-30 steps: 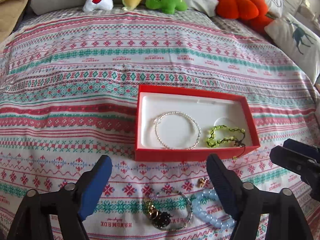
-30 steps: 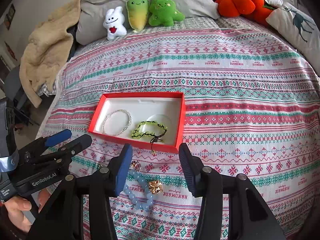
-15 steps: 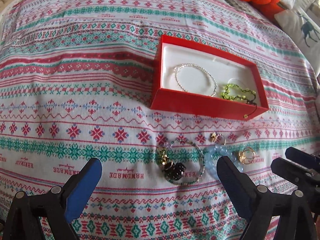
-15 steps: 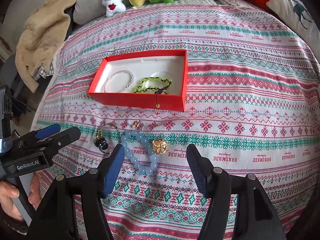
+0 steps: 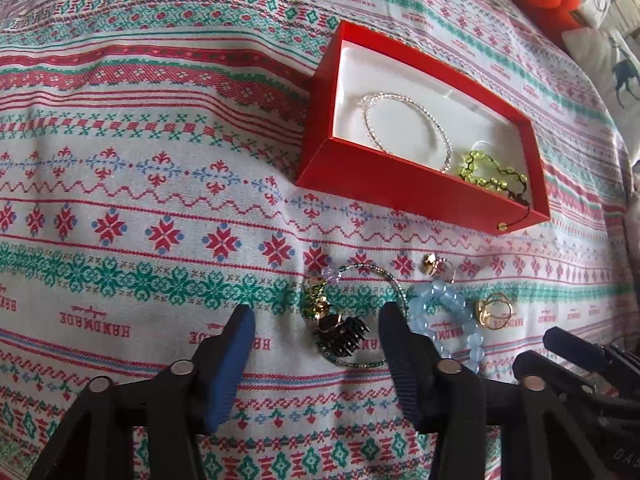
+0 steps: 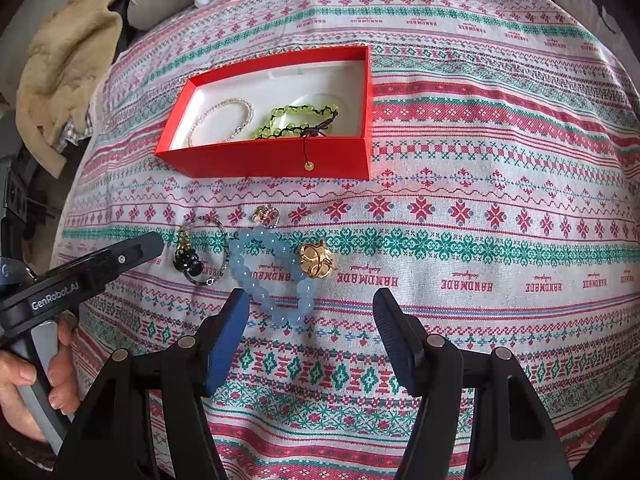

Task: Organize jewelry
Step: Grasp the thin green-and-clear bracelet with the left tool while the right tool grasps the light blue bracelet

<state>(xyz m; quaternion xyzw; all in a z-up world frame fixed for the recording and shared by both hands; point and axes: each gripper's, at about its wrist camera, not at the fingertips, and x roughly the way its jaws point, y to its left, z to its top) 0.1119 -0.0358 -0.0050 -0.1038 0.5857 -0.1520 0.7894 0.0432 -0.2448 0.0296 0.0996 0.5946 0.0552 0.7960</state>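
Both grippers have dropped closer to the loose jewelry. The left gripper, fingers wide, straddles the charm bracelet near the red box; pinch its thin band. The right gripper hovers wide too.

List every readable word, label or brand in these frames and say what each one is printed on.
"HANDMADE": woven repeatedly in red into the bedspread, upside down in both views.
"GenRobot.AI": white lettering on the left tool, seen from the right wrist view.
"DAS...": faint, cut-off letters on the black body of the right tool at the left wrist view's corner; the rest is unreadable.
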